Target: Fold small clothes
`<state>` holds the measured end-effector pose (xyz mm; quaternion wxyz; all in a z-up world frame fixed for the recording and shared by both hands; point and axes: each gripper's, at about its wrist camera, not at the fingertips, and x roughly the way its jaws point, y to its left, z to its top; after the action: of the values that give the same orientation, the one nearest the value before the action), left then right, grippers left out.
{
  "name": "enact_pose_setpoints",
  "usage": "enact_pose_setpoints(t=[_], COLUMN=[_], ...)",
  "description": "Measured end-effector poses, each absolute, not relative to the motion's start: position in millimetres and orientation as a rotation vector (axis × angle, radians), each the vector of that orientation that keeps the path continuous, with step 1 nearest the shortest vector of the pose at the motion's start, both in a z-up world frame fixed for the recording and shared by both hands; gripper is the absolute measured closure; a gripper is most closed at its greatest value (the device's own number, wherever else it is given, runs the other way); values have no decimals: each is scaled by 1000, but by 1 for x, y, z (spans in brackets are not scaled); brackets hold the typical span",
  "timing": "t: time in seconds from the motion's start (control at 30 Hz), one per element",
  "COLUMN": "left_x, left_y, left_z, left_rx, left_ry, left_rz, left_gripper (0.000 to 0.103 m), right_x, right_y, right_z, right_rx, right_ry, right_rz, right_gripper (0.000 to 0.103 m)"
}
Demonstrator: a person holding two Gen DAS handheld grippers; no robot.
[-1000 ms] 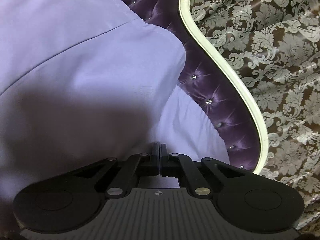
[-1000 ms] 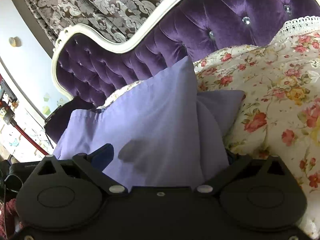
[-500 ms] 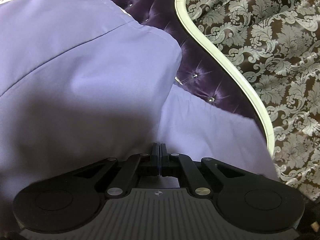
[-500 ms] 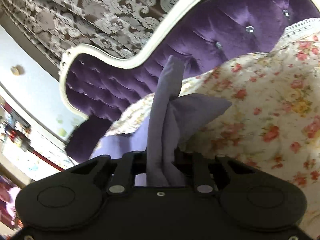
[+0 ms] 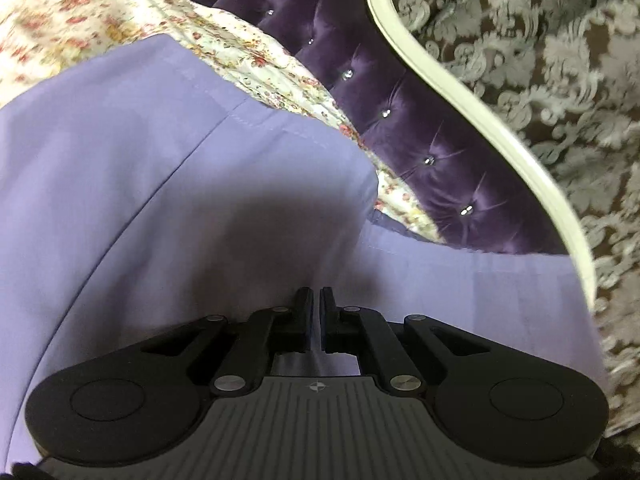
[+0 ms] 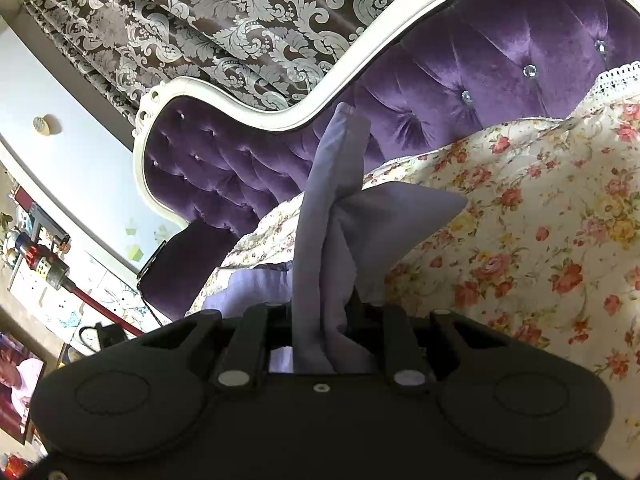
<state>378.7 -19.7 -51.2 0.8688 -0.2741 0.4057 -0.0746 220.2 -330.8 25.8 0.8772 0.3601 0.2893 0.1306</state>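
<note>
We see our left gripper (image 5: pixel 316 300) with its jaws drawn nearly together, a thin slit between them, pinching the lavender garment (image 5: pixel 168 200), which spreads broad and flat ahead of and to the left of the fingers over the floral bedspread (image 5: pixel 80 28). Our right gripper (image 6: pixel 332 312) is clamped on a bunched fold of the same cloth, which rises upright between its fingers before the purple tufted headboard (image 6: pixel 500 64).

One lavender garment (image 5: pixel 168 184), two grippers
</note>
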Motion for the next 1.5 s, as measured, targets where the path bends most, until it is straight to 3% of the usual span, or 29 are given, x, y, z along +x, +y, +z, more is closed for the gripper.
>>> enact_pose_setpoints(t=[0.47,0.63,0.83,1.13,1.3,1.5], left_x=[376,369,334,310,313,278], left_y=[-37,-38,-37,-40,-21,33], left_z=[-60,-46,-20,-50,-41,-19], left_rx=[-448,-445,-421,-256,-346,-388], left_ry=[812,804,768,800,826,708], left_rz=[-152,-191,-266,-339,-370,-322], left_gripper=[98,80,73,77,77,76], right_x=[218,217,217,217,228,250], right_y=[-331,-329,-322,-291,-254,-193], right_z=[21,23,30,57,72,81], right_rx=[768,759,750,767,759,683], right_ry=[603,608,609,596,610,658], right_rz=[274,266,252,296,340,392], right_gripper=[75,75,75,75,76,76])
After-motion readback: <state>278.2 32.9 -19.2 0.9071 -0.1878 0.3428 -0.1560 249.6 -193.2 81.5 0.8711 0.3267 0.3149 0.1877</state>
